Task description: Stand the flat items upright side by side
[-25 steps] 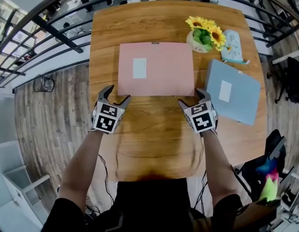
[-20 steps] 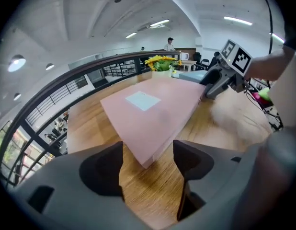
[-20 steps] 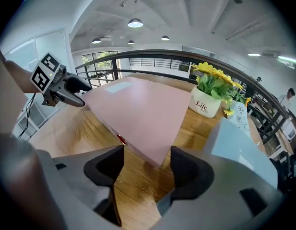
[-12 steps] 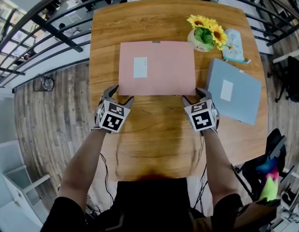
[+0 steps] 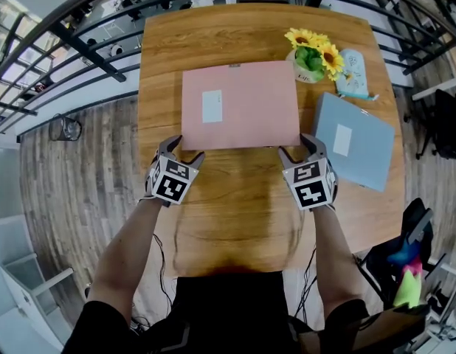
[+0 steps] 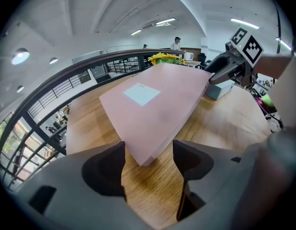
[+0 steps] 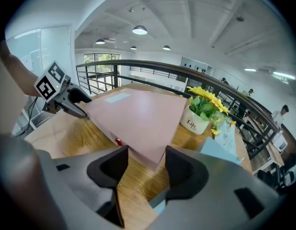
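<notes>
A flat pink box (image 5: 239,105) with a white label lies across the middle of the wooden table (image 5: 235,212). A flat blue-grey box (image 5: 353,140) lies to its right. My left gripper (image 5: 185,147) straddles the pink box's near left corner (image 6: 143,159), and both pads look pressed against the corner's sides. My right gripper (image 5: 294,144) holds the near right corner (image 7: 155,157); its jaws have just been closing on it, and that corner sits between them, raised a little off the wood. Each gripper view shows the other gripper at the opposite near corner.
A white pot of sunflowers (image 5: 309,56) and a pale patterned item (image 5: 353,71) stand at the back right, close to the pink box's far corner. A dark railing (image 5: 80,46) runs round the table's far side, over a drop. Bare wood lies between me and the box.
Both grippers moved forward onto the pink box's near corners. The right jaws narrowed around their corner, and the right gripper rose slightly with it.
</notes>
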The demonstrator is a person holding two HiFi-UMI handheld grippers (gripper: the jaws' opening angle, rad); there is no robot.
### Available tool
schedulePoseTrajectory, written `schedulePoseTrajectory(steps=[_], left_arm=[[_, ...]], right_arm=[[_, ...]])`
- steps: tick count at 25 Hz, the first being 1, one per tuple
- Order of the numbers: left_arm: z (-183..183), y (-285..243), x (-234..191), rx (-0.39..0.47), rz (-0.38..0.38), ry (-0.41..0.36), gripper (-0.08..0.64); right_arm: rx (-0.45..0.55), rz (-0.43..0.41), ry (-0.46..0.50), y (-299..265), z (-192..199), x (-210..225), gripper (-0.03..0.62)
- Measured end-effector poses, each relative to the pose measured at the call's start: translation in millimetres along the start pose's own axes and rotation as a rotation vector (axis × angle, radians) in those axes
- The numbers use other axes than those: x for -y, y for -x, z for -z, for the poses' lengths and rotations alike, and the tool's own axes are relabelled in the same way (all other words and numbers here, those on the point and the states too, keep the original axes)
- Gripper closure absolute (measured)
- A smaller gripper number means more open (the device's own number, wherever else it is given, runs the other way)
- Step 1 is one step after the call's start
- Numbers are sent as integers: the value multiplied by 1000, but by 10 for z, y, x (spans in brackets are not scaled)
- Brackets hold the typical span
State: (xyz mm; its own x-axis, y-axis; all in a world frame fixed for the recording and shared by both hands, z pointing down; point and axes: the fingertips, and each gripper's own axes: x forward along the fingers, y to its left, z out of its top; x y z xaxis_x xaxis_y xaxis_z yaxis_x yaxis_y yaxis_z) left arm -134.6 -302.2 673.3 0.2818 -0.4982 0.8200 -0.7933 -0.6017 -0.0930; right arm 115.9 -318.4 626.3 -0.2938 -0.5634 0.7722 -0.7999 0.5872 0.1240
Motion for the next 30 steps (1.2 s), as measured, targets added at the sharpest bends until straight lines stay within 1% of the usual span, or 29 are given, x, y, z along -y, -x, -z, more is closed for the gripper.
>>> schedulePoseTrajectory(steps=[3, 8, 11, 13, 18, 20, 23, 25, 27, 30], left_arm=[[54, 34, 27, -5, 15, -11, 230], [163, 82, 83, -4, 33, 13, 230], [211, 95, 111, 10, 54, 12, 230], [226, 86, 97, 21, 60, 30, 230], [335, 74, 73, 21, 81, 51, 230], [384, 82, 67, 22, 105, 66, 230], [456, 98, 79, 20, 154, 110, 230], [506, 115, 61, 23, 161, 117, 230], [538, 170, 15, 42, 153, 127, 230], [550, 284, 3, 81, 166, 145, 230]], right_arm=[[38, 6, 42, 202, -201, -35, 341], [143, 6, 84, 598, -662, -170, 358], [179, 13, 151, 791, -923, -274, 368], [205, 1, 172, 899, -1085, -370, 377], [277, -30, 256, 1154, -1478, -737, 379], [299, -51, 279, 1237, -1632, -918, 383], [325, -81, 315, 1327, -1817, -1189, 387], [342, -105, 333, 1369, -1919, -1363, 400], [341, -104, 356, 1375, -1996, -1486, 408], [338, -100, 382, 1365, -2076, -1629, 391]])
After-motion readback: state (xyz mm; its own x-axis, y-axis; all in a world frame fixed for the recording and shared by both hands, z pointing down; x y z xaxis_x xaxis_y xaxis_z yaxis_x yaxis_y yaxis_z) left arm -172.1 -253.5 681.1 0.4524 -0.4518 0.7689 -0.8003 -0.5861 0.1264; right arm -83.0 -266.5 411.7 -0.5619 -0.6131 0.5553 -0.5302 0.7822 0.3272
